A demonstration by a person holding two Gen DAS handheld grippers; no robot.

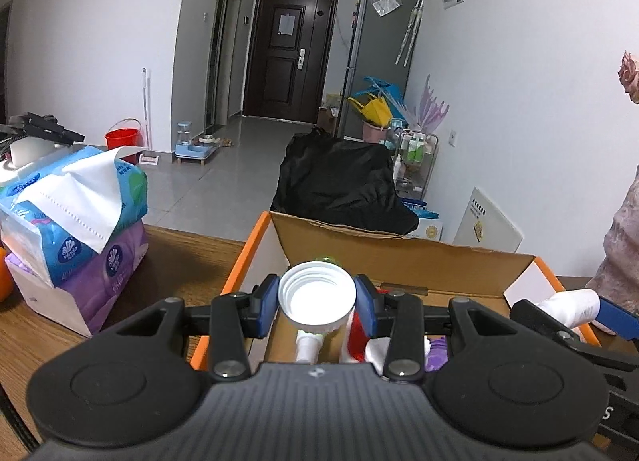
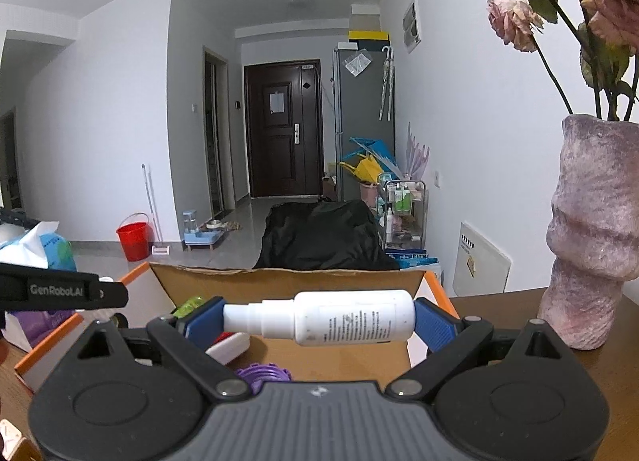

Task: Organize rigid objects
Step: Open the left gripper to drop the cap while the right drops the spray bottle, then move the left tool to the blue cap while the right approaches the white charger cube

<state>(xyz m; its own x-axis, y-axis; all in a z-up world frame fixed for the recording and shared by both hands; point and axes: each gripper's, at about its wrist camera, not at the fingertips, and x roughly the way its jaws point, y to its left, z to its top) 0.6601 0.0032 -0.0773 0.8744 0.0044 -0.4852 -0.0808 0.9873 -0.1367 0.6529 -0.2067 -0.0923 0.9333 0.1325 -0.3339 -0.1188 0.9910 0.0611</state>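
Observation:
My left gripper (image 1: pixel 317 299) is shut on a white screw cap (image 1: pixel 317 295), open side toward the camera, held above the orange-edged cardboard box (image 1: pixel 399 257). My right gripper (image 2: pixel 319 319) is shut on a white spray bottle (image 2: pixel 331 317) lying sideways, nozzle to the left, above the same box (image 2: pixel 287 281). In the left wrist view the right gripper and its bottle (image 1: pixel 571 303) show at the box's right edge. Inside the box lie a purple cap (image 2: pixel 263 375), a white and red item (image 2: pixel 229 347) and a white tube (image 1: pixel 307 343).
Stacked tissue packs (image 1: pixel 76 221) stand on the wooden table (image 1: pixel 175 261) left of the box. A pink vase with dried roses (image 2: pixel 591 237) stands on the table to the right. Beyond the table are a black bag (image 1: pixel 339 181) and a red bucket (image 2: pixel 133 239) on the floor.

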